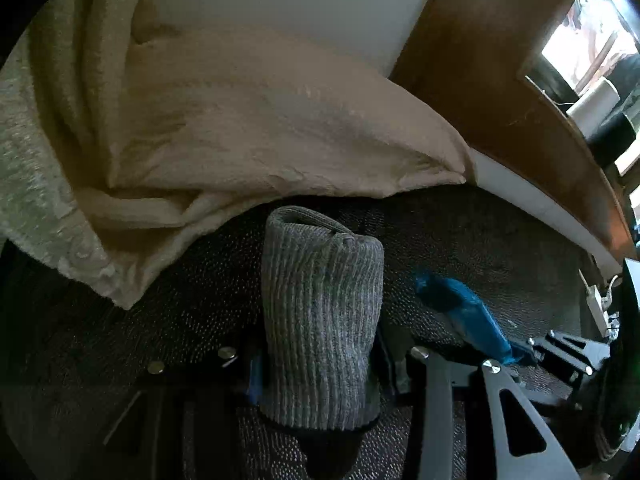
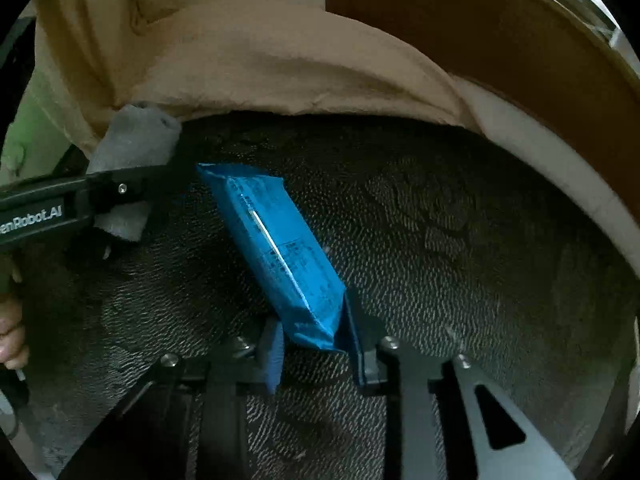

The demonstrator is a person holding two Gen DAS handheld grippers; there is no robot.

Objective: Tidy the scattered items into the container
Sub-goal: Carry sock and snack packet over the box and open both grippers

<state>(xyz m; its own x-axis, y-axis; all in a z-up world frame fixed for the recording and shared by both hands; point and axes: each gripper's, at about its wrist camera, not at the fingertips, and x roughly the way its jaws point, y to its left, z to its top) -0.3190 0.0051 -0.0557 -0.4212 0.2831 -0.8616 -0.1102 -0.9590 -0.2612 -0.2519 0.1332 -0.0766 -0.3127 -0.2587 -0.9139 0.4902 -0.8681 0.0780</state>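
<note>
The left gripper is clamped on a rolled grey sock, a ribbed knit cylinder with a dark band at its lower cuff and a folded, rounded top; the blue pads press into both of its sides. From the right wrist camera the same sock shows as a soft grey bundle pinched in the black, matte arm of the left gripper, which bears white lettering.

The right gripper is closed around the lower end of a blue packet, a glossy, crinkled plastic wrapper, long and flat, with small print and a bright seam running along it; one blue pad touches each side of its crimped end. The packet tilts up and to the left, toward the sock, and in the left wrist view it lies just right of the sock.

Beneath both is a dark carpet with a nubby pile flecked in pale dots. Beyond, a cream blanket, fleecy and heavily folded, drapes down onto the carpet. Farther right a white skirting board curves below a brown wooden panel. The container is not visible in either view
</note>
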